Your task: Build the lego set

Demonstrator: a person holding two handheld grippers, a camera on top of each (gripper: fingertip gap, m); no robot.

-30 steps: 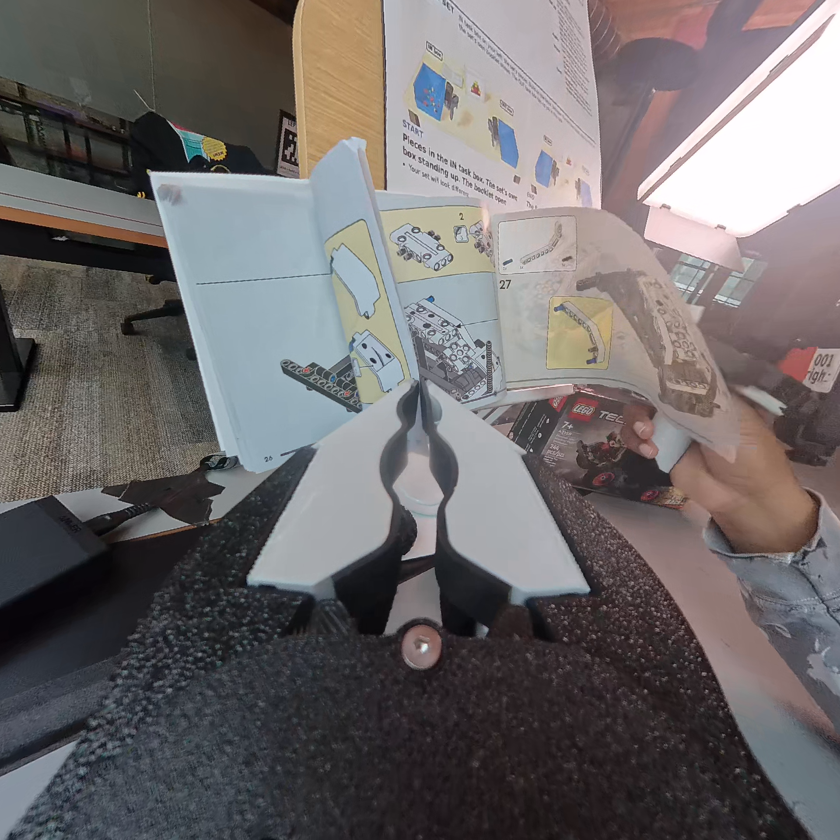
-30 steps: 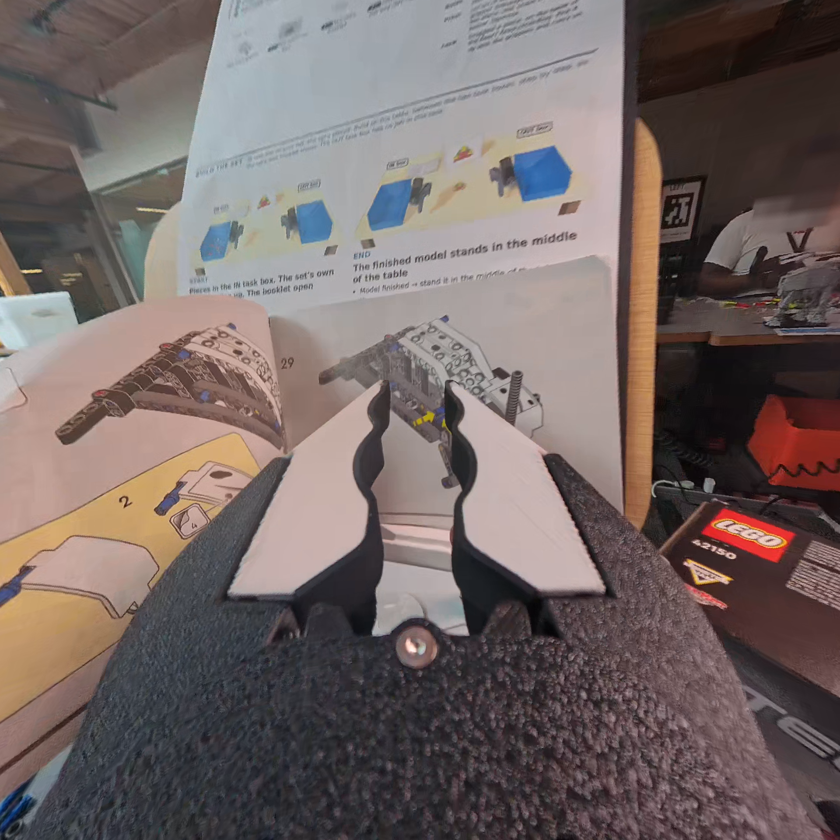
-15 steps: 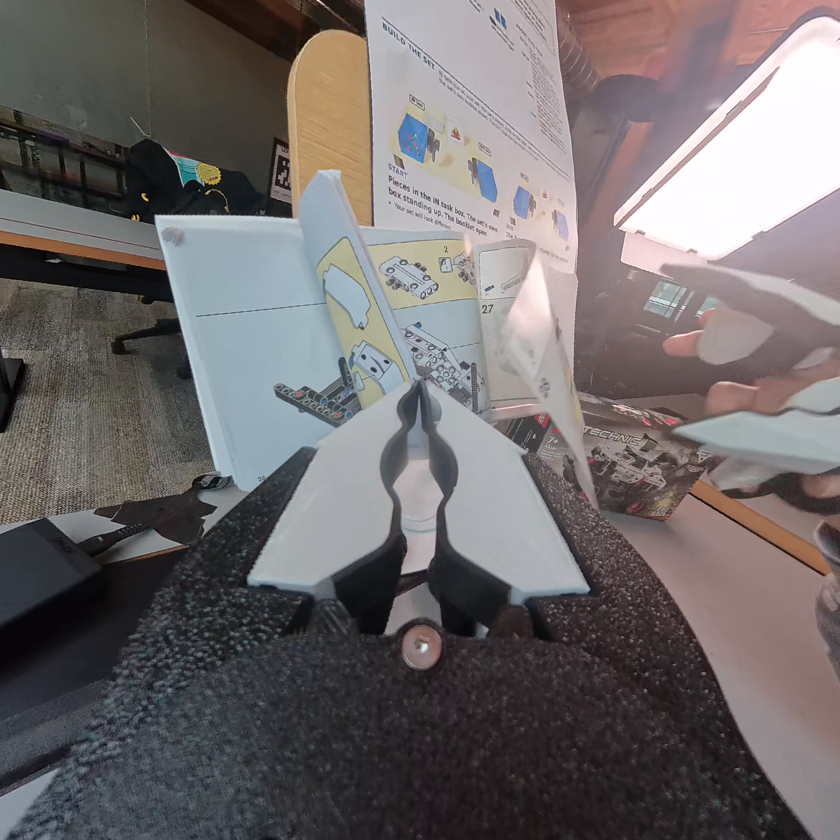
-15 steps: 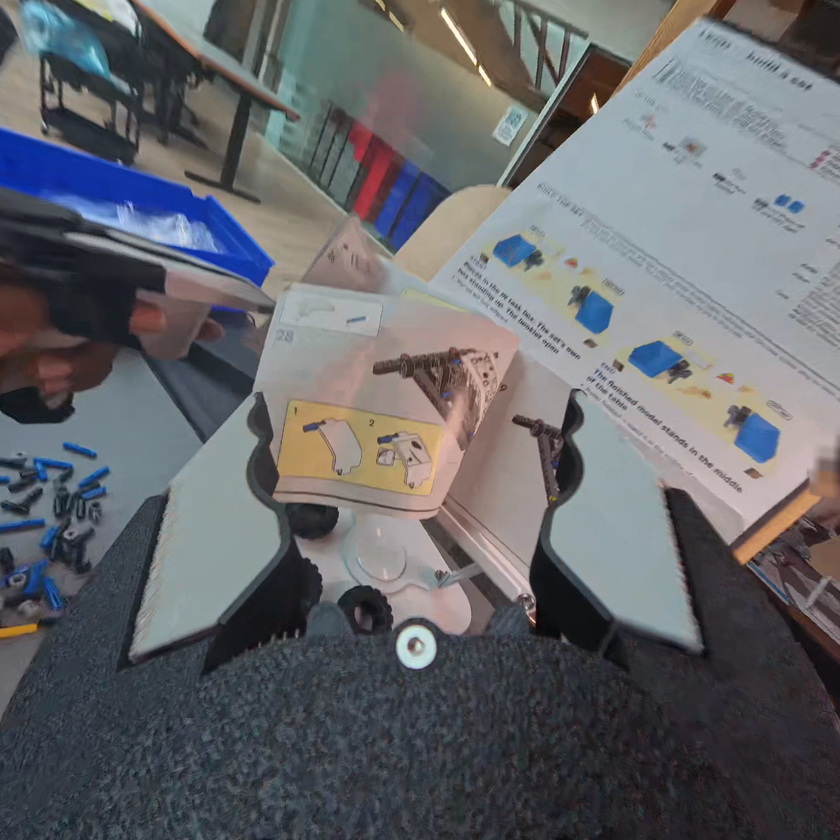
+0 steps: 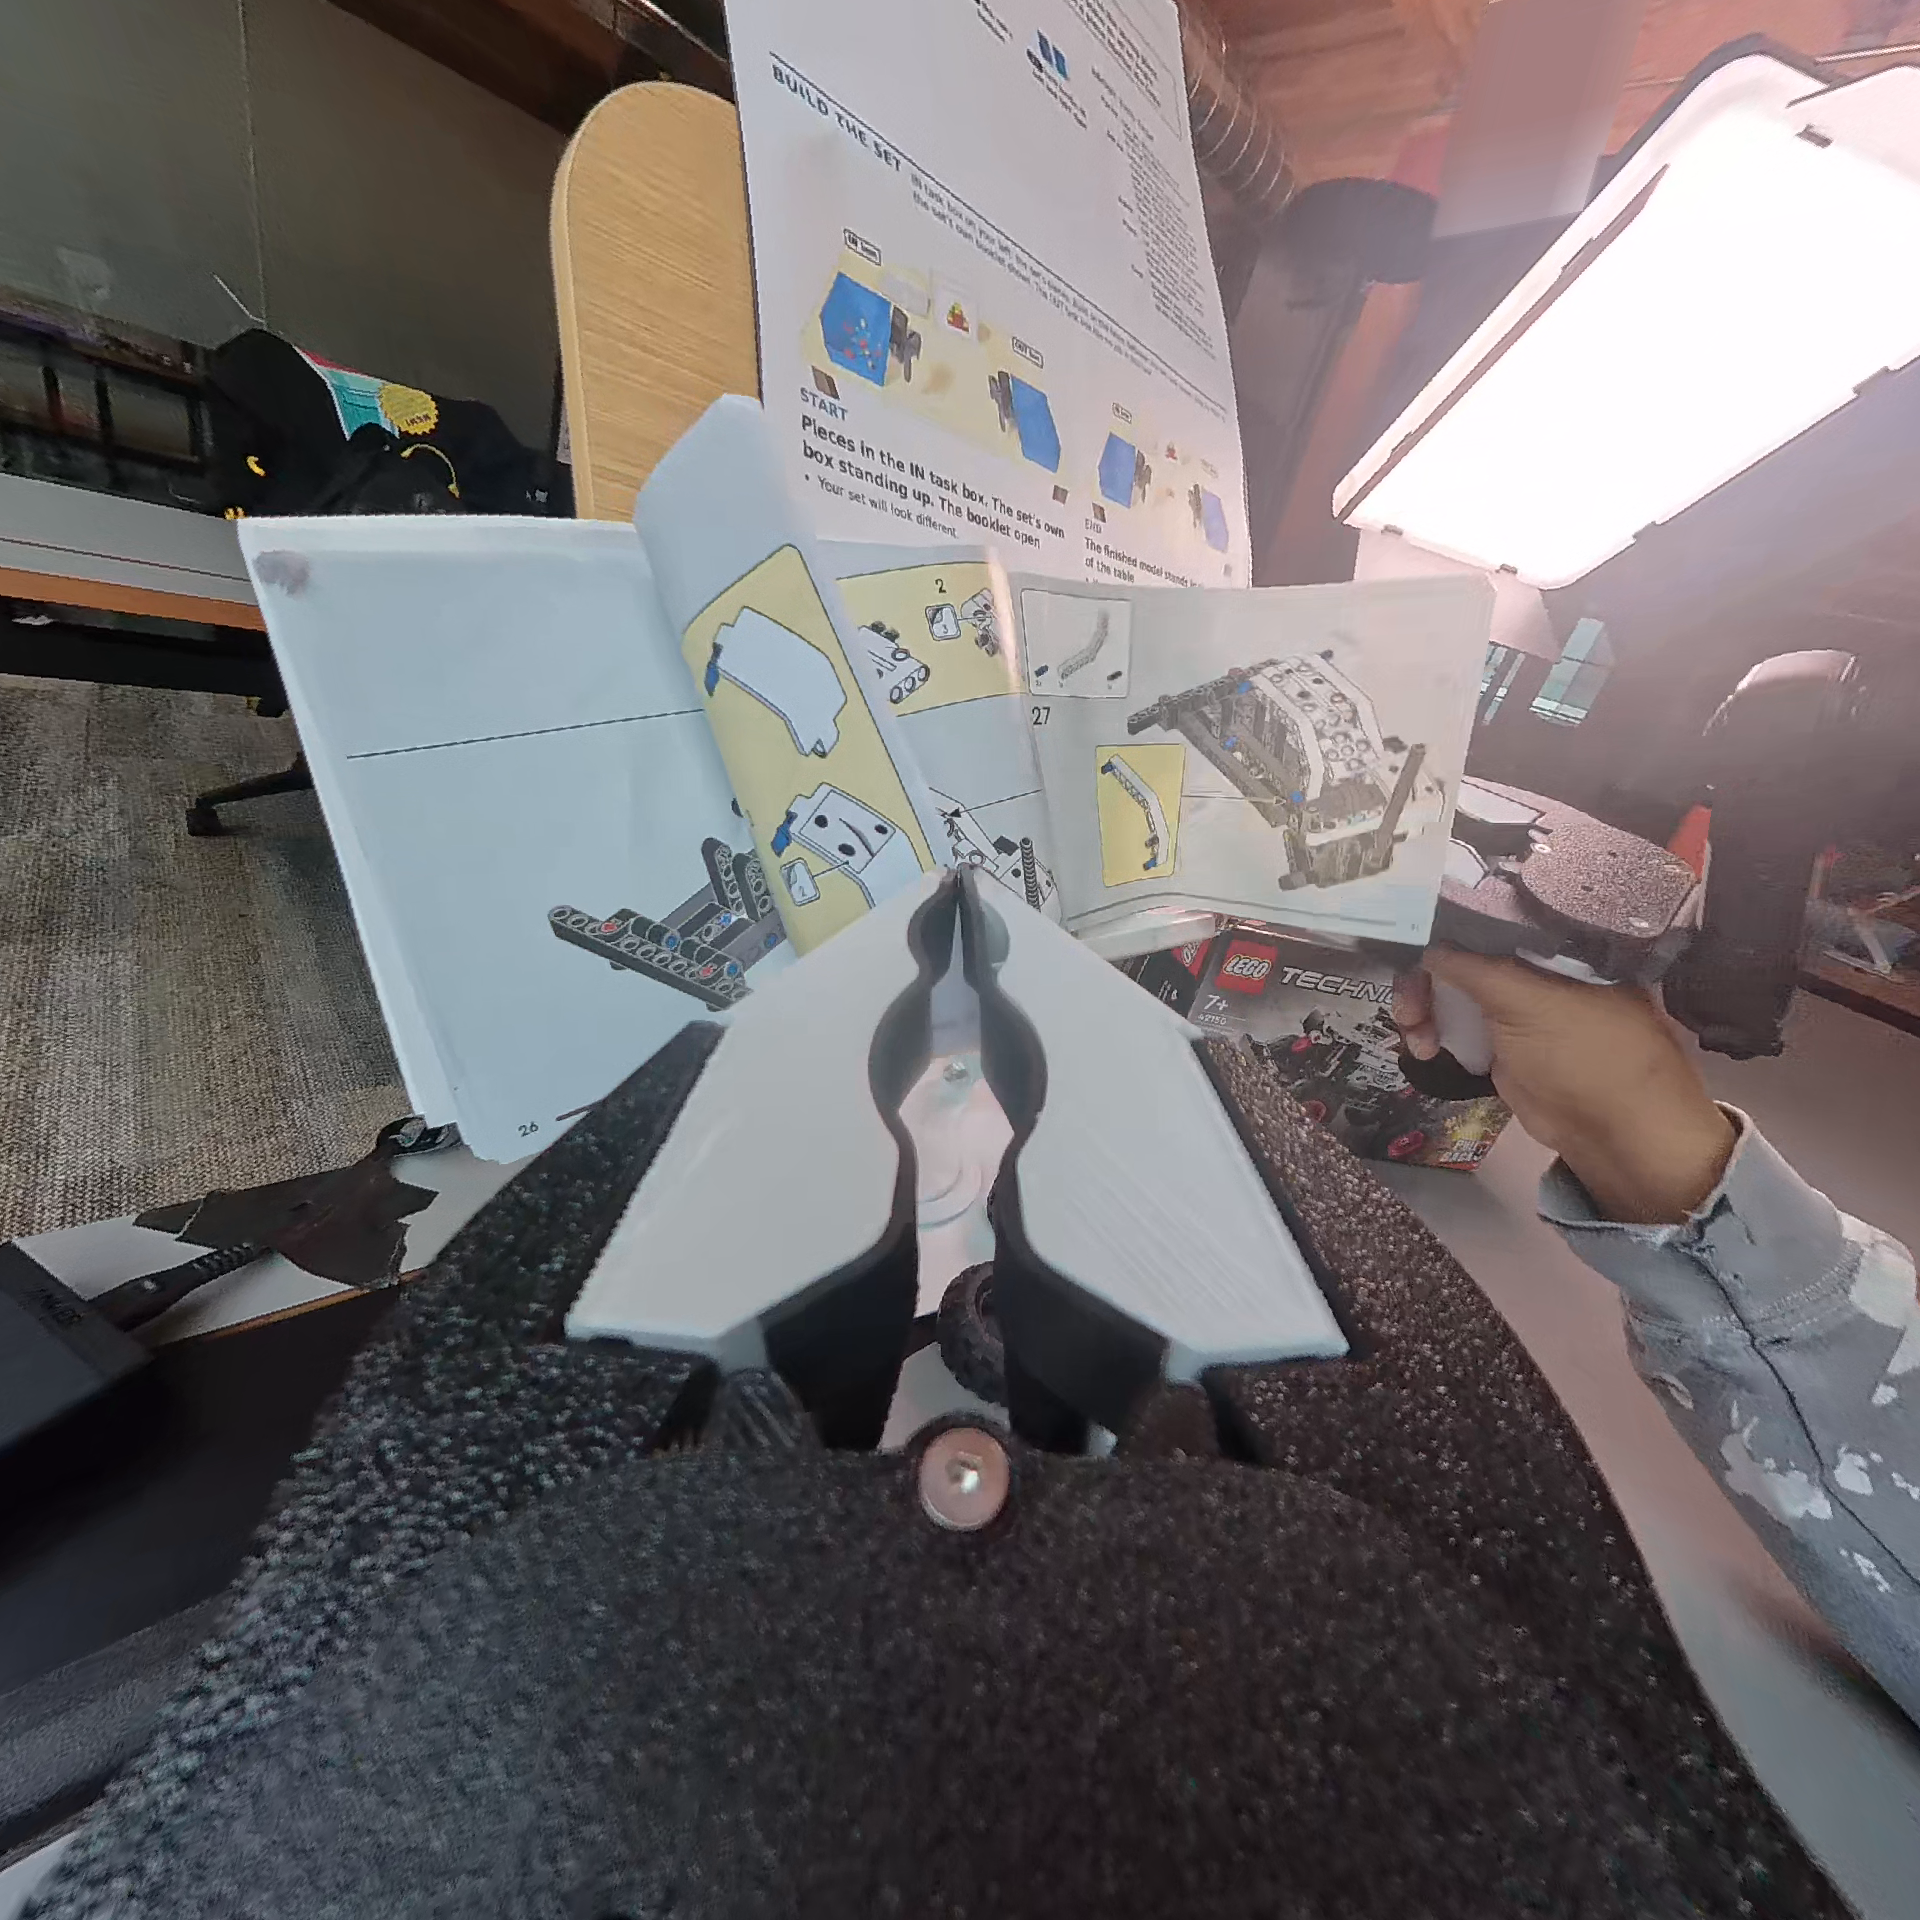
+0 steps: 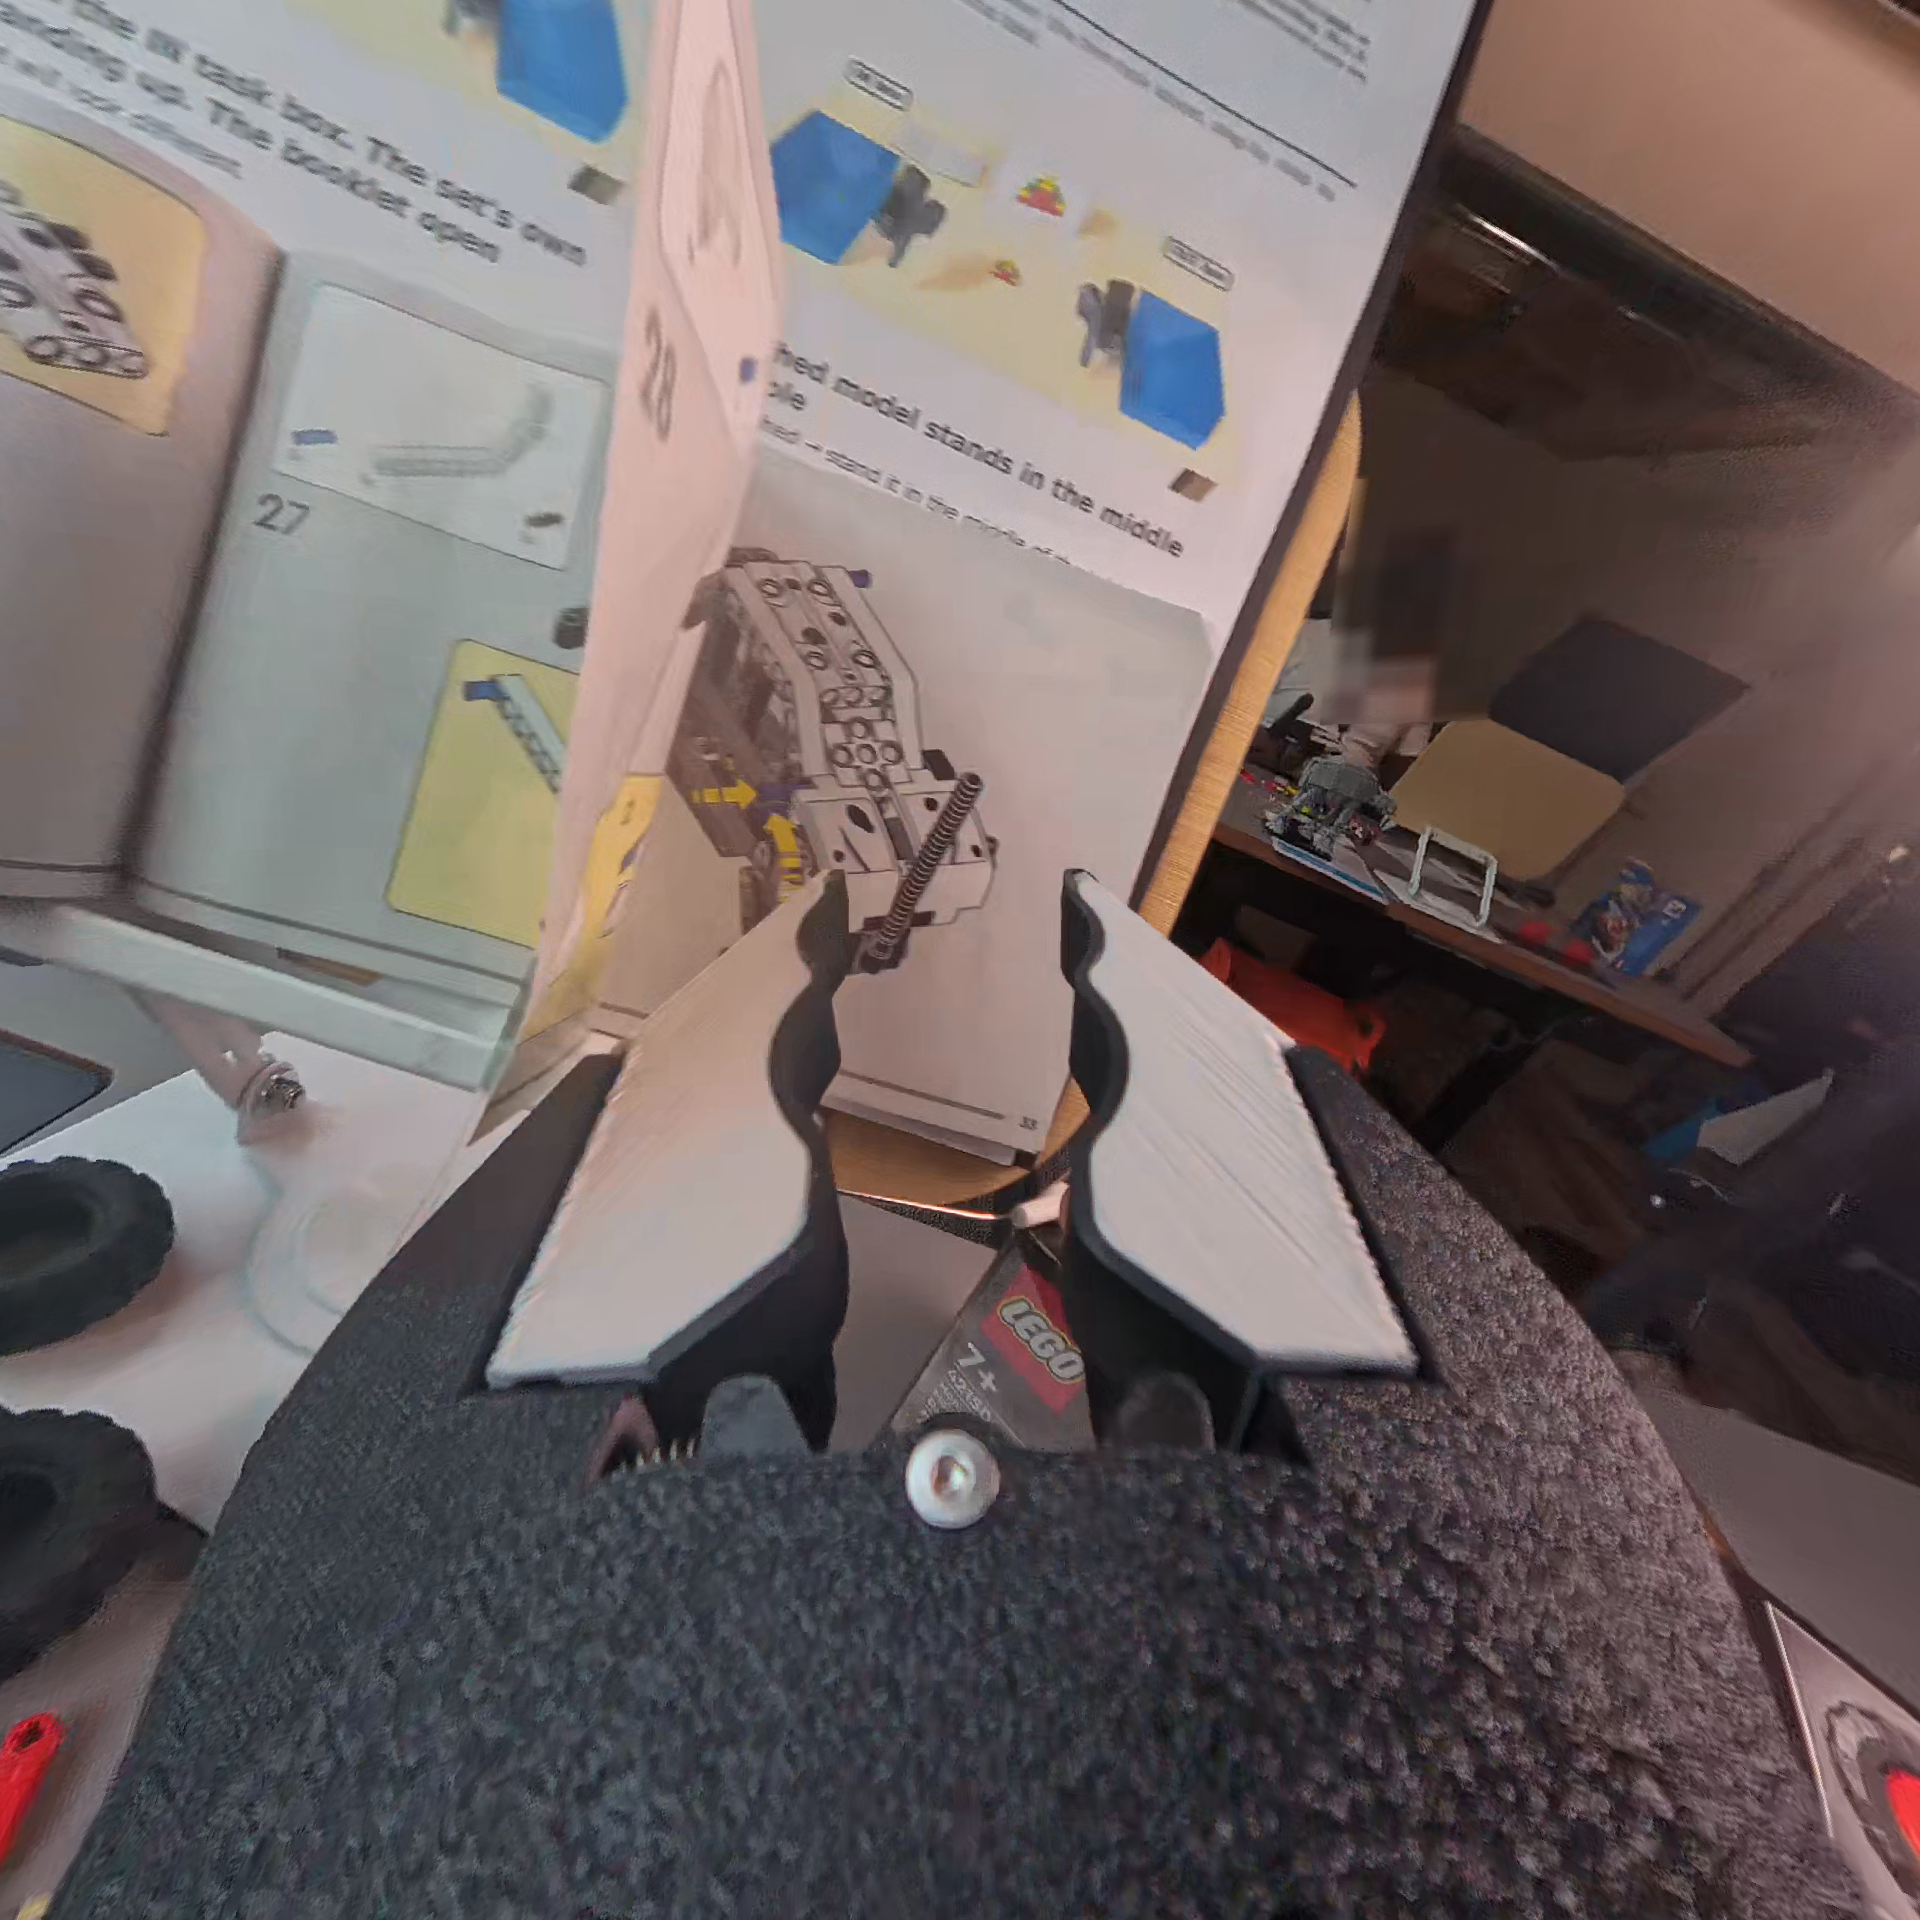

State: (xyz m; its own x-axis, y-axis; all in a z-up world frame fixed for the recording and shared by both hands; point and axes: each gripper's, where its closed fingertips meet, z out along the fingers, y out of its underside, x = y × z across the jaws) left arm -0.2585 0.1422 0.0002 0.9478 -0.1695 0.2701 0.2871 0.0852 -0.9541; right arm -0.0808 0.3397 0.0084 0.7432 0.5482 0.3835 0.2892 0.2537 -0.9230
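The poster (image 5: pixel 987 260) stands at the worktop's (image 5: pixel 1558 1351) far edge, with the open booklet (image 5: pixel 499 790) propped upright before it. Only the left view shows the hand (image 5: pixel 1558 1060) gripping the right gripper's handle beside the booklet's right page, and the box (image 5: pixel 1340 1049) below it. Only the right view shows two tyres (image 6: pixel 73 1257) at the left. The left gripper (image 5: pixel 961 883) is clenched, empty; the right gripper (image 6: pixel 951 894) is released.

both wrist cameras look forward along their own fingers, close to an open booklet (image 5: pixel 499 790) (image 6: pixel 343 665) standing upright; both views share it.
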